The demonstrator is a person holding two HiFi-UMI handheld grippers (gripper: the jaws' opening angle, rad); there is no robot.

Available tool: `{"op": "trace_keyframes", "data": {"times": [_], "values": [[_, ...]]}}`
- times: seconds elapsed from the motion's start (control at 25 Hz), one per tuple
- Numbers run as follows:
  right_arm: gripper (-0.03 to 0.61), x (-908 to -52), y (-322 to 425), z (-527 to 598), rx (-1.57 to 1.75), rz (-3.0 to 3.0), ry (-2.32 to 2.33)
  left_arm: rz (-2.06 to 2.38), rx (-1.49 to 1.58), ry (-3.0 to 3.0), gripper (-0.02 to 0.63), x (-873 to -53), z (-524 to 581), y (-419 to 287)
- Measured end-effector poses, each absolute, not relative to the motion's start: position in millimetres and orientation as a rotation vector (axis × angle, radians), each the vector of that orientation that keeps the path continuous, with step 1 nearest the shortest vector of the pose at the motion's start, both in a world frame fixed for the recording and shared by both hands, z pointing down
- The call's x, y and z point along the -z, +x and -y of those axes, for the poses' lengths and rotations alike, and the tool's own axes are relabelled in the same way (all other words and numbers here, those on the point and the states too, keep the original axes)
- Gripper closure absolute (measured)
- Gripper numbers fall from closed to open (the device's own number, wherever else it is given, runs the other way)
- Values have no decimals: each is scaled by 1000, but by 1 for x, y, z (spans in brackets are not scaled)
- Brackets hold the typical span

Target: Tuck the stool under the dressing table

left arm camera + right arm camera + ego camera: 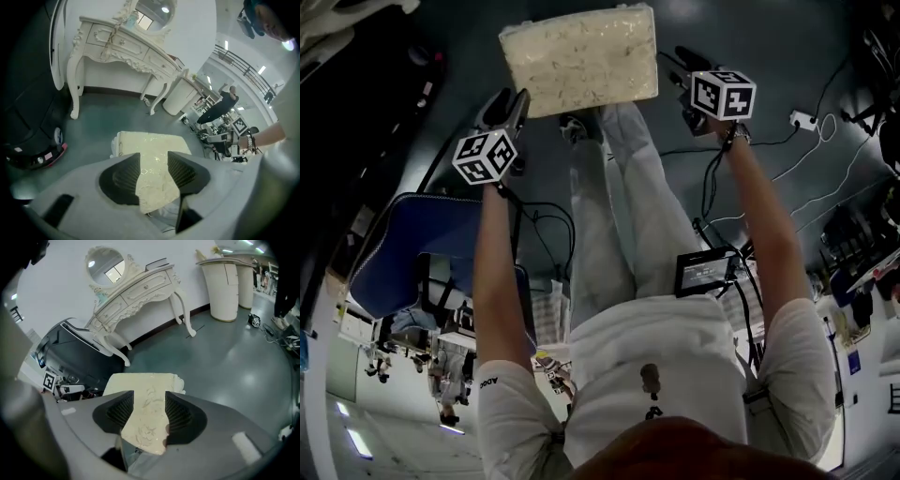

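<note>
one stool with a cream rectangular cushioned seat stands on the grey floor, directly in front of the person's legs. one white carved dressing table with one oval mirror stands against the far wall. the stool is on the near side of the table, well apart from it, and no part of it lies under the tabletop.

two grippers are in use, one at each side of the stool. the left gripper is just beside the seat's left edge; the right gripper is just beside its right edge. each carries one cube with square markers, two in total.

left gripper view: the two jaws stand apart, and the cream seat shows through the gap beyond them. the pads do not press on it. right gripper view: the same condition, with jaws apart and nothing clamped.

whether either gripper touches the seat edge cannot be determined.

one blue chair stands at the near left. two cream round cabinets stand right of the dressing table.
</note>
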State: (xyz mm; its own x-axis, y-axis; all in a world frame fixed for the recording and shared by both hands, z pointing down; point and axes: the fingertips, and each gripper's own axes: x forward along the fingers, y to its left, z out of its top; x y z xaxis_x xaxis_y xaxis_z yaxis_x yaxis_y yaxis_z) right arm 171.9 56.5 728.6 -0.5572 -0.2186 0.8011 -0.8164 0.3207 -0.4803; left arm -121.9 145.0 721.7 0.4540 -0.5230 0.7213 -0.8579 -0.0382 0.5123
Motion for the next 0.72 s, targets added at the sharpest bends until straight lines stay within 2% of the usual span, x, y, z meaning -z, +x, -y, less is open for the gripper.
{"op": "trace_keyframes", "data": {"times": [0.2,0.48,0.6,0.72], "values": [[311,-786,167,-53,-1232,1882,912,1208,-469,1637,407,-769,-149,-130],[285,-821,165,-78,-1269,1807,912,1207,-514,1567,377,-811,-160,-139],[282,-830,161,-89,-1261,1778,893,1189,-518,1558,371,-818,-158,-134],[313,-834,157,-92,-1248,1778,878,1197,-517,1545,367,-824,-156,-129]]}}
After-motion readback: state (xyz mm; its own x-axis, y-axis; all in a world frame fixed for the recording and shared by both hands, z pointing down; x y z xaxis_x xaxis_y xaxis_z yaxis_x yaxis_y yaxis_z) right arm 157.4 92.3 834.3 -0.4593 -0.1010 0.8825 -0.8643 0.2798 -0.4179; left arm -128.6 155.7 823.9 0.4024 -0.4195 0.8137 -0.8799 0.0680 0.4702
